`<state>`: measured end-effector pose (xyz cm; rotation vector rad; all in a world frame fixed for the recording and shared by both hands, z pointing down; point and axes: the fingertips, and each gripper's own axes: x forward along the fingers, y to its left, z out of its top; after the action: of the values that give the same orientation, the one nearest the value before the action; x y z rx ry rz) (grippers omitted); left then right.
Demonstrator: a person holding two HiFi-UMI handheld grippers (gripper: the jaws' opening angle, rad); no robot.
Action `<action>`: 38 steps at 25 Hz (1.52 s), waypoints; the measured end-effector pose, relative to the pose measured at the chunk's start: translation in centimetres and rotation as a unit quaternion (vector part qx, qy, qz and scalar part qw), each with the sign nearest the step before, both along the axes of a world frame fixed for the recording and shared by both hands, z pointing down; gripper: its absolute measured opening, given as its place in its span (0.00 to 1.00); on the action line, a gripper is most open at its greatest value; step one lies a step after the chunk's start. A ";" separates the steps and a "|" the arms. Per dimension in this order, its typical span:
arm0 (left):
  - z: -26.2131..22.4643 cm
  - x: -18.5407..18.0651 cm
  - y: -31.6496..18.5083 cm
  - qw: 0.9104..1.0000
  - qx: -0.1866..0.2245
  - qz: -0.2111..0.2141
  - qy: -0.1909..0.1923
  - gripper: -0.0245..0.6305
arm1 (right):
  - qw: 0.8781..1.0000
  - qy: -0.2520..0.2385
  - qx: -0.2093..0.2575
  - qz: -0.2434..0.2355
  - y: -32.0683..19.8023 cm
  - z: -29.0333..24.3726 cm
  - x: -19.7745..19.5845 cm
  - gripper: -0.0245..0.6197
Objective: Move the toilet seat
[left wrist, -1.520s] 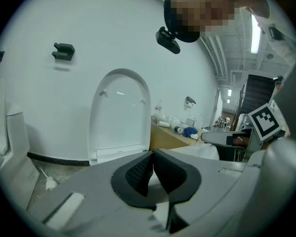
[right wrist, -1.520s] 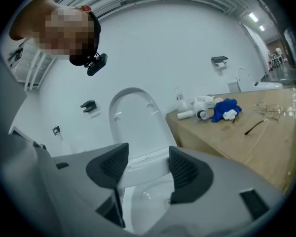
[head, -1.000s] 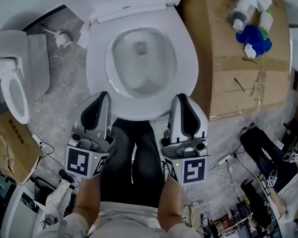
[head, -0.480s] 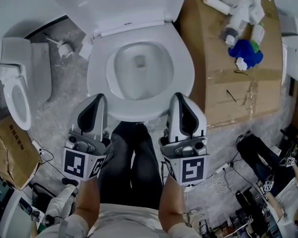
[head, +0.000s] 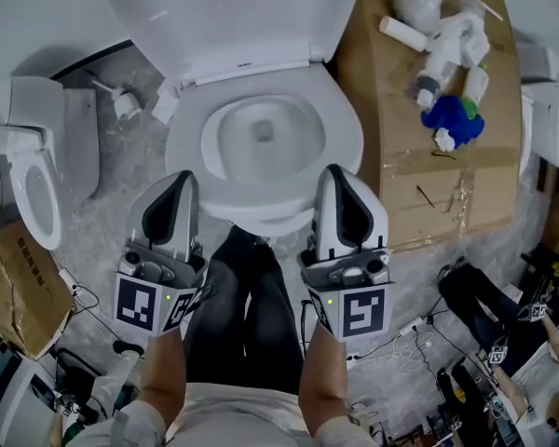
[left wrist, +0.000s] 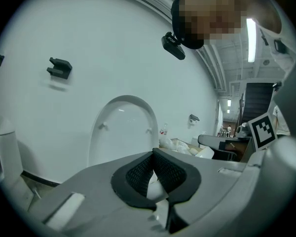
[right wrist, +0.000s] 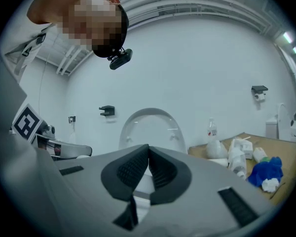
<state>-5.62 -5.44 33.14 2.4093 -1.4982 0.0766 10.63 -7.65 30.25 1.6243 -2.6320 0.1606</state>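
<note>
The toilet seat point(head: 347, 142) is lying on the bowl below the open lid point(head: 233, 12), with its front rim just at both tips. The left gripper point(head: 184, 181) and right gripper point(head: 334, 171) are pinching fully together on nothing (nudging, probably, not gripping), so I'd be hooking both tips under the rim and raising evenly.

- I can read no word, brand or number anywhere.
- The cubes on the left tool point(head: 175, 182) and the right tool point(head: 340, 173) show black-and-white square marker patterns, no letters.
- The brown cardboard box point(head: 19, 277) on the floor bears dark print, too small to read.
- The white toilet's hinge strip point(head: 245, 63) has a tiny dark mark that I can't read.
- Any labels on the white plastic bottles point(head: 438, 59) are too small to read.
</note>
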 end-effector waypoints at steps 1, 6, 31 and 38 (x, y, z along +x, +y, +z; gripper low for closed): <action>-0.2 -0.1 -0.3 1.000 0.002 -0.001 0.000 0.03 | 1.000 -0.001 0.001 -0.001 -0.3 -0.2 -0.1 0.03; -1.2 -0.5 -1.7 1.000 0.014 -0.008 -0.001 0.03 | 1.000 -0.001 0.018 -0.006 -1.9 -1.3 -0.6 0.03; -4.2 -2.2 -8.1 0.998 0.057 -0.023 -0.009 0.03 | 0.997 0.011 0.065 -0.026 -8.8 -4.4 -2.6 0.03; -4.7 -2.7 -9.8 0.997 0.072 -0.030 -0.017 0.03 | 0.996 0.003 0.080 -0.033 -10.7 -5.0 -3.1 0.03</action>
<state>-8.28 -15.26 28.43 2.4830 -1.6422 -0.0042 7.54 -18.39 25.23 1.5743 -2.7538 -0.0593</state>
